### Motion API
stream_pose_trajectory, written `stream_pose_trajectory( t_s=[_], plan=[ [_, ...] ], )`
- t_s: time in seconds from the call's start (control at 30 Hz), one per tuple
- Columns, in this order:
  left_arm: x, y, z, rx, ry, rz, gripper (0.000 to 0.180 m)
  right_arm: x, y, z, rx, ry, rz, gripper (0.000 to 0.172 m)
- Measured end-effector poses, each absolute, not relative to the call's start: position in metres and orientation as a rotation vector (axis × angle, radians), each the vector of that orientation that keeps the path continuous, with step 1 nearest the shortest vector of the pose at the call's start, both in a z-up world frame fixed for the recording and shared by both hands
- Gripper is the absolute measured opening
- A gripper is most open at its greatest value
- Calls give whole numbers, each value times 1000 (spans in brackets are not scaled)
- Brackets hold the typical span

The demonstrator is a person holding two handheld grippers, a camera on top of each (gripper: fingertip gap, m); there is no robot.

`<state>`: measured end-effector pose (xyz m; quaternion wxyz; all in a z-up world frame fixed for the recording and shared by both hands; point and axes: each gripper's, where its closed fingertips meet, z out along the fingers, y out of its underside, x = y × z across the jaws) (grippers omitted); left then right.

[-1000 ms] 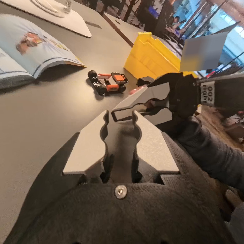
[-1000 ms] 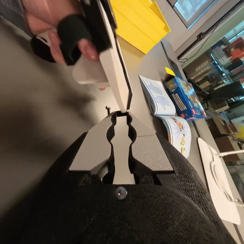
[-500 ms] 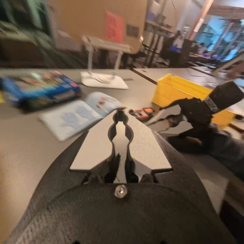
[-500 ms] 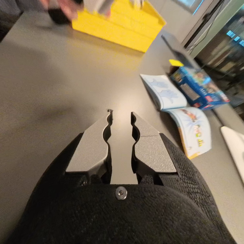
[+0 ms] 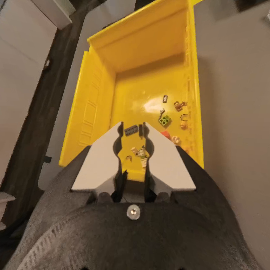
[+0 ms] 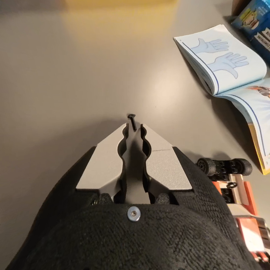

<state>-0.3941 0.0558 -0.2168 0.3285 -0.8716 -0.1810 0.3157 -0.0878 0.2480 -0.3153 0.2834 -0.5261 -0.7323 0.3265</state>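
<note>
Left wrist view: my left tongs [image 5: 133, 124] hang released above the yellow bin [image 5: 93, 102], a dark studded plate [image 5: 131, 130] lying between their tips, a green brick [image 5: 165, 120] farther right. My right tongs [image 6: 133, 125] stand released on the grey table [image 6: 73, 73], a black pin [image 6: 132, 120] between the tips untouched, an open booklet [image 6: 227, 61] far right.

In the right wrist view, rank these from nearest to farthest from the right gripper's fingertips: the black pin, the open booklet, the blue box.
1. Black pin, on the table at the right gripper tips.
2. Open booklet, to the right.
3. Blue box, far right corner, beyond the booklet.
</note>
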Motion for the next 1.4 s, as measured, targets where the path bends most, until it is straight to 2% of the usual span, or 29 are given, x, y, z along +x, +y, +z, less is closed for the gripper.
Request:
stream_pose_trajectory(
  t_s=[0.07,0.13,0.2,0.3,0.4,0.5,0.6,0.7,0.73,0.9,0.93,0.97,1.07,1.13,1.23,1.3,1.4],
  plan=[
    [-393,60,-221,-2278,-530,754,53,-89,247,-316,-1459,-1953,917,13],
    [-391,59,-217,-2279,-554,802,70,-90,248,-316,-1472,-1947,916,2],
    [-386,59,-198,-2229,-523,954,73,-90,248,-316,-1447,-1953,888,1],
    [-337,95,-165,-2057,-318,927,64,-90,245,-314,-1304,-1983,792,0],
    [-228,157,-178,-2019,35,374,59,-96,240,-295,-949,-1919,647,0],
    [-125,182,-202,-2040,183,-393,68,-98,222,-279,-659,-1865,538,0],
    [-111,201,-231,-2102,154,-510,58,-98,212,-272,-565,-1834,529,0],
    [-105,207,-259,-2202,173,-497,32,-97,211,-262,-526,-1785,529,0],
    [-99,206,-263,-2211,196,-532,28,-97,212,-260,-517,-1774,519,0],
    [-88,207,-268,-2188,172,-648,23,-96,207,-259,-467,-1782,476,0],
    [-85,206,-267,-2178,179,-679,15,-96,207,-261,-466,-1788,467,0],
    [-81,205,-265,-2161,196,-721,0,-97,207,-260,-461,-1784,465,0],
    [-74,197,-258,-2116,314,-726,0,-95,203,-245,-423,-1701,489,0],
    [-92,196,-243,-2084,298,-595,0,-93,214,-238,-464,-1657,489,13],
    [-162,190,-200,-1997,119,-255,0,-84,266,-237,-738,-1610,463,32],
    [-218,174,-176,-1951,-18,-23,0,-73,297,-239,-922,-1567,497,36],
    [-267,152,-168,-1968,-141,88,0,-61,323,-242,-1118,-1506,591,38]
  ],
)
